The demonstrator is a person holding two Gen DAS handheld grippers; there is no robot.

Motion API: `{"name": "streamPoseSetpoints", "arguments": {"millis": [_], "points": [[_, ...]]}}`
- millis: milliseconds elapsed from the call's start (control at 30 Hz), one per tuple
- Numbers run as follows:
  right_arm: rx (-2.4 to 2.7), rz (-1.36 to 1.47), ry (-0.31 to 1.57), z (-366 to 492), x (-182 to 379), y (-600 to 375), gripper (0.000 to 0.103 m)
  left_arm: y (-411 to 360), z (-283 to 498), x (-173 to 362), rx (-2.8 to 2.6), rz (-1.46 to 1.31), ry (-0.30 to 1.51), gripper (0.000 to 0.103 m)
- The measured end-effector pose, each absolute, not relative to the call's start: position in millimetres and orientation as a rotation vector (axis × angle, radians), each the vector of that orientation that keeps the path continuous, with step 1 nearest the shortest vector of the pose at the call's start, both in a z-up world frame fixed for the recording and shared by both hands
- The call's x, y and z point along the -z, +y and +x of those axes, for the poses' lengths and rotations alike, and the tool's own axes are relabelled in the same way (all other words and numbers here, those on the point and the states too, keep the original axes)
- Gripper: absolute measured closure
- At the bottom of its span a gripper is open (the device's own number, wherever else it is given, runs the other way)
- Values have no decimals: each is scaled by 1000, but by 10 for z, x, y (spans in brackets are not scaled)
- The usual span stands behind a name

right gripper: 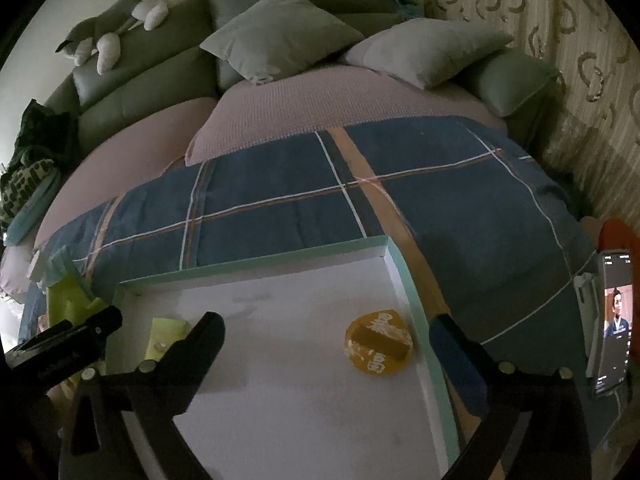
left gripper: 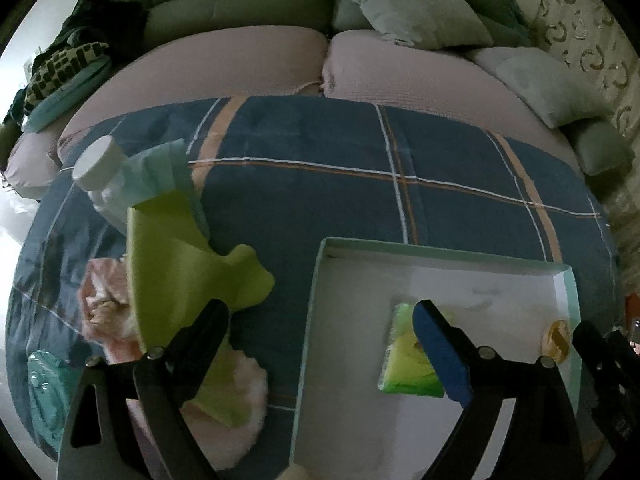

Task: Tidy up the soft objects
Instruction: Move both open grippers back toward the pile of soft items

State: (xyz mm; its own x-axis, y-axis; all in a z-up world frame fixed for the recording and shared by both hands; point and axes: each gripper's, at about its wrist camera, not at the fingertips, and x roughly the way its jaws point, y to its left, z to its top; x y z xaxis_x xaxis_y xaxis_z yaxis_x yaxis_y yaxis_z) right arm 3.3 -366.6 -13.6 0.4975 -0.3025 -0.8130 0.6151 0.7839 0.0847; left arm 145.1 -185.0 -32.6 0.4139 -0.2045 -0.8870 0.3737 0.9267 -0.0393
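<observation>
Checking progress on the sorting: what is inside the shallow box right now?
Inside the shallow box lie a round yellow piece and a green-yellow square piece. The fingers cover part of the box floor.

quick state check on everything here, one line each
shallow white box with mint-green rim: open, lidless, on the plaid blanket
round yellow squishy: lying flat in the box
green square pouch: lying in the box
white-capped bottle: lying tipped on the blanket
left gripper: jaws open, empty
right gripper: jaws open, empty
phone: screen on

Left gripper [left gripper: 320,316] and right gripper [right gripper: 326,326] both angled steeply downward, jaws spread wide, nothing held.
</observation>
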Motion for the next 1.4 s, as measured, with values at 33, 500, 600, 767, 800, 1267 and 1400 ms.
{"name": "streamPoseSetpoints", "arguments": {"millis": [33,500,600,767,800,1267,1400], "points": [[569,391,887,34,122,-3657,0,-1824,1445,308,358,177,1080,9],[473,386,845,112,-54,-3307,0,-1100,1565,-145,222,91,991,9],[430,350,846,191,-73,-3153,0,-869,1612,-232,190,63,973,9],[355,310,864,318,-50,-2877,0,-473,1680,-268,119,24,972,9],[337,307,866,340,-45,-2821,0,-406,1690,-260,111,14,973,9],[97,223,891,752,102,-1996,0,-66,1834,-98,72,-39,976,0],[48,189,897,874,161,-1785,0,-41,1888,-7,89,-67,1018,0]]}}
